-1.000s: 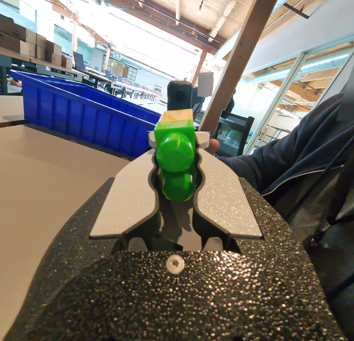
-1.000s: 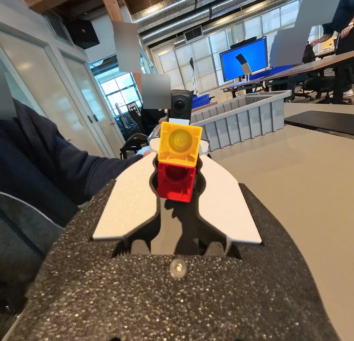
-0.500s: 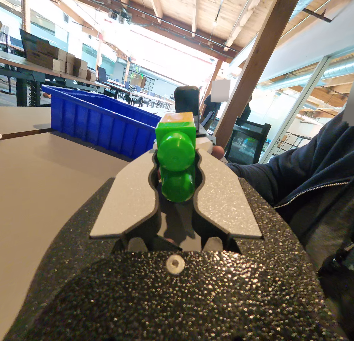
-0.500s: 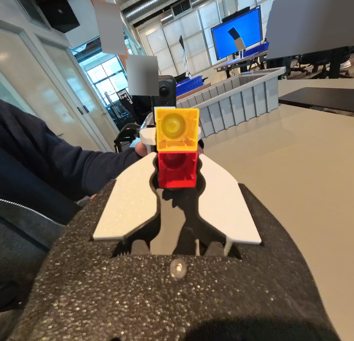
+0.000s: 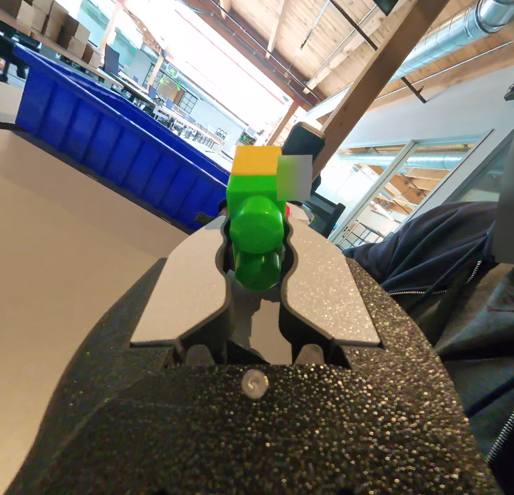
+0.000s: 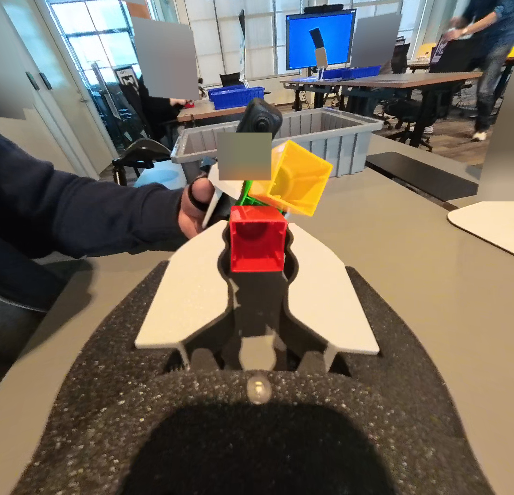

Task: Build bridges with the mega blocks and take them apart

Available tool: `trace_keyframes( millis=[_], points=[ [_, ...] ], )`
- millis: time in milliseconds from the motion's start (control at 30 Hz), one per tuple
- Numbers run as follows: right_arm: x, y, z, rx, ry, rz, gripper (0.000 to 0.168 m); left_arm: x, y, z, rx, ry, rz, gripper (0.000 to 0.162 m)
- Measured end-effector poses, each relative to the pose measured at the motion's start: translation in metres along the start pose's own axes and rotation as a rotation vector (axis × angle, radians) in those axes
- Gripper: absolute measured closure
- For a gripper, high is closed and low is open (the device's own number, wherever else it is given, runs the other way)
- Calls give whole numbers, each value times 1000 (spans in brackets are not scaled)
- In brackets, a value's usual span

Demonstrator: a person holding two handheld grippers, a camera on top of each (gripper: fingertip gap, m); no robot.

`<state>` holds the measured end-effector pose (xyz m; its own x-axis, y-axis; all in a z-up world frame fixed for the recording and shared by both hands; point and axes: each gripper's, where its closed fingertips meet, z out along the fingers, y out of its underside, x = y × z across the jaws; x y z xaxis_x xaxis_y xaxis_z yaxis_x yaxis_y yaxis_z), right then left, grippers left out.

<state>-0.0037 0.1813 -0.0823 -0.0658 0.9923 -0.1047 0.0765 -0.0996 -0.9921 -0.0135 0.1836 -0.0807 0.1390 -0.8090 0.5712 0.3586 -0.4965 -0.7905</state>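
Note:
In the left wrist view my left gripper (image 5: 254, 227) is shut on a green block (image 5: 256, 203) whose two studs face the camera. A yellow block (image 5: 256, 159) sits on the green block's far end. In the right wrist view my right gripper (image 6: 257, 228) is shut on a red block (image 6: 257, 239) with its hollow underside toward the camera. Just beyond it the yellow block (image 6: 299, 176) is tilted up to the right, joined to the green block (image 6: 246, 196). The red and yellow blocks are apart. A hand (image 6: 194, 206) holds the left gripper behind them.
A blue bin (image 5: 111, 137) stands on the grey table (image 5: 69, 245) to the left. A grey bin (image 6: 333, 137), a black mat (image 6: 417, 173) and a white board corner (image 6: 486, 223) lie beyond the right gripper. The person's dark sleeve (image 6: 97, 209) is close on the left. My left and right fingertips are right by each other.
The red block has come off the yellow block. The yellow block stayed on the green one and has swung up and to the right. Both grippers have tilted.

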Motion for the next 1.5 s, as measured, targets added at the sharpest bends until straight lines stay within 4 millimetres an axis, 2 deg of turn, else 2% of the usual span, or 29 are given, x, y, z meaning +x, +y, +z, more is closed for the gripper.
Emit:
trace_keyframes(
  millis=[100, 200, 267, 467, 567, 633, 700, 733, 800, 833, 867, 933, 1033, 1100, 1200, 1267, 1333, 1400, 1500],
  points=[
    [-1, -2, -1, 25, -60, 136, 133, 5, -4, 0, 27, 23, 38, 128],
    [4, -10, -6, 103, -123, 337, 133, 11, -13, -2, 73, 0, 216, 128],
    [5, -14, -9, 120, -136, 374, 133, 12, -17, -5, 82, -16, 239, 128],
    [4, -14, -8, -6, 30, 175, 133, 5, -40, -24, 187, -59, 258, 128],
    [-1, -41, -24, -26, 137, 56, 133, 0, -43, -31, 177, -100, 289, 128],
    [7, -67, -57, -42, 263, -16, 132, -5, -39, -30, 149, -133, 314, 128],
    [36, -83, -111, -129, 467, -98, 133, -7, -35, -27, 127, -144, 322, 128],
    [59, -83, -143, -211, 584, -128, 132, -7, -33, -25, 118, -144, 328, 128],
    [109, -70, -200, -388, 735, -81, 132, -6, -30, -21, 103, -142, 341, 128],
    [133, -65, -219, -406, 757, -24, 132, -6, -28, -19, 96, -138, 343, 128],
    [153, -58, -229, -411, 736, 60, 132, -6, -26, -17, 90, -136, 342, 128],
    [185, -31, -233, -488, 671, 223, 132, -7, -22, -15, 76, -139, 345, 128],
    [227, 21, -239, -769, 735, 236, 131, -9, -19, -14, 62, -155, 361, 127],
    [245, 44, -237, -878, 749, 237, 132, -10, -18, -14, 65, -162, 368, 128],
    [259, 63, -232, -911, 743, 271, 131, -10, -18, -15, 70, -164, 371, 127],
    [261, 62, -229, -868, 747, 289, 113, -10, -18, -15, 67, -164, 369, 128],
    [259, 49, -226, -791, 754, 300, 96, -11, -18, -14, 63, -162, 366, 128],
    [251, 27, -227, -712, 771, 274, 88, -11, -18, -13, 63, -163, 362, 128],
    [224, -16, -223, -571, 776, 210, 89, -11, -15, -10, 49, -161, 363, 127]
  ],
)
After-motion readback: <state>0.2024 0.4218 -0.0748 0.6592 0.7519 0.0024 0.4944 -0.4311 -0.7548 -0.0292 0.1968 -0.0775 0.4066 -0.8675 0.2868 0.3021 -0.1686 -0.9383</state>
